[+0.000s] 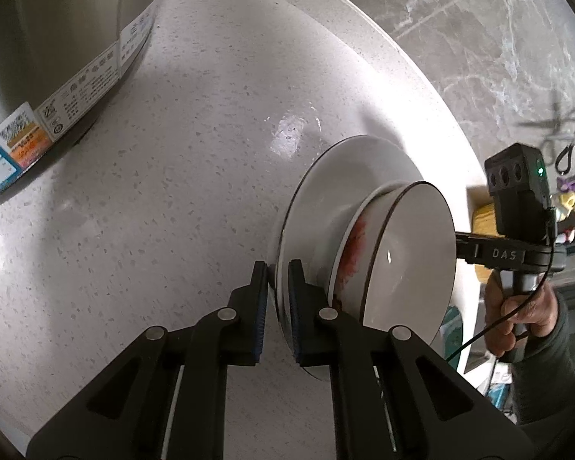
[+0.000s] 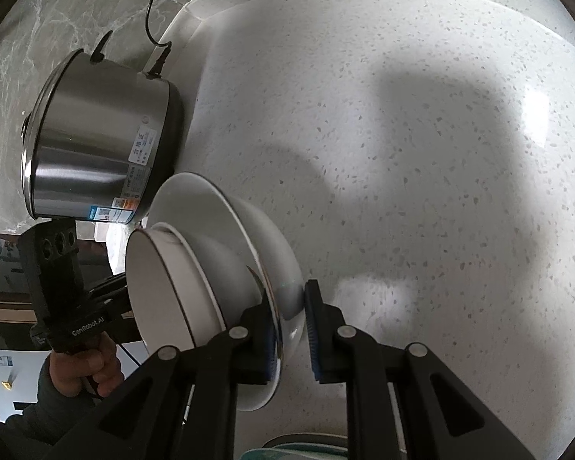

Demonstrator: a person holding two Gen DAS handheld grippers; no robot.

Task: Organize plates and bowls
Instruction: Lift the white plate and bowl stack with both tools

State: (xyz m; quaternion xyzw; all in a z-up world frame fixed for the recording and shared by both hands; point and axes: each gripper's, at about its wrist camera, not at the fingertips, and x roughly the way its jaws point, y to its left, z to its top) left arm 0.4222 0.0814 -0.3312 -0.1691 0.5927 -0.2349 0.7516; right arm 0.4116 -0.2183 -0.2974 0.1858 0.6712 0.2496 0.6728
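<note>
A deep white plate (image 1: 326, 199) is held off the counter with two nested bowls on it. The inner bowl (image 1: 410, 253) is white with a dark rim, and the one under it shows a red pattern (image 1: 350, 257). My left gripper (image 1: 278, 274) is shut on the plate's near rim. In the right wrist view my right gripper (image 2: 291, 301) is shut on the opposite rim of the same plate (image 2: 276, 245), with the bowls (image 2: 153, 280) beyond it. Each view shows the other gripper's black housing (image 1: 517, 195) (image 2: 57, 268) in a hand, its fingers hidden behind the dishes.
A stainless steel electric pot (image 2: 103, 134) with labels stands on the speckled white counter (image 2: 402, 153), with its cord (image 2: 153, 11) running to the wall. It fills the top left of the left wrist view (image 1: 57, 57). A greenish dish (image 2: 295, 448) peeks in at the bottom edge.
</note>
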